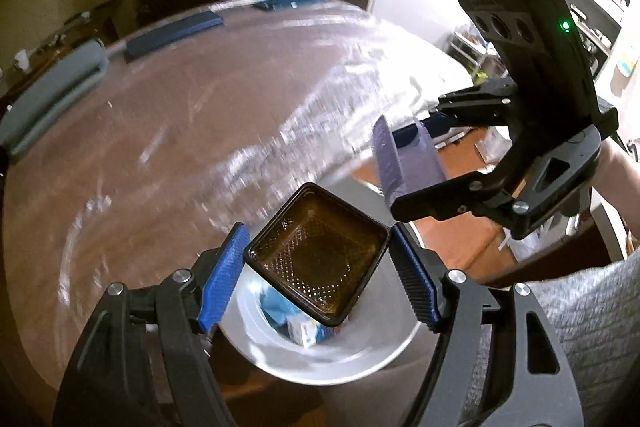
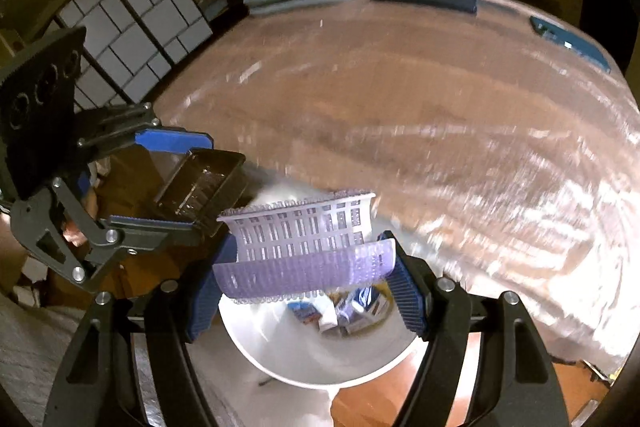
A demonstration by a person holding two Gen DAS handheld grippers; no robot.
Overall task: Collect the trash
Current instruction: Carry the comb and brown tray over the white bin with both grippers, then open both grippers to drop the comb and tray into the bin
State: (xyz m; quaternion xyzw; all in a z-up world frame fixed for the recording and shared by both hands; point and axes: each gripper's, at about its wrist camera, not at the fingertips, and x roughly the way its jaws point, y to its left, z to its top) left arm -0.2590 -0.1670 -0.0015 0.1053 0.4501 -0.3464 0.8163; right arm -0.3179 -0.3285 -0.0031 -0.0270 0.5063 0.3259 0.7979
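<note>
In the lower centre of the left wrist view, the left tongs (image 1: 318, 269) were clamped on a dark square plastic tray (image 1: 318, 259), each blue pad pressed against 1 of 2 opposite side walls, the tray's open face turned toward the camera. It looked thin, light and slightly flexible, its textured bottom translucent; a hold across the rim walls seemed right, since too hard a squeeze would likely buckle it. Directly behind and below the tray sat the white trash bin (image 1: 360, 359), with paper and packaging visible at its bottom.

In the lower centre of the right wrist view, the right tongs (image 2: 306, 263) were closed on a small lilac perforated basket (image 2: 304, 239), which appeared bent or folded between the pads. This piece looked soft, light and springy, and might slip or pop free if the grip eased unevenly. It hung just above the mouth of the same bin (image 2: 280, 355).

At middle left of that view, the other tool held its tray (image 2: 200, 183) near the basket, slightly apart from it. Behind both stretched a round surface (image 2: 400, 107) under glossy clear plastic, blurred in both views. Judging from this, both items were poised for release into the bin.
</note>
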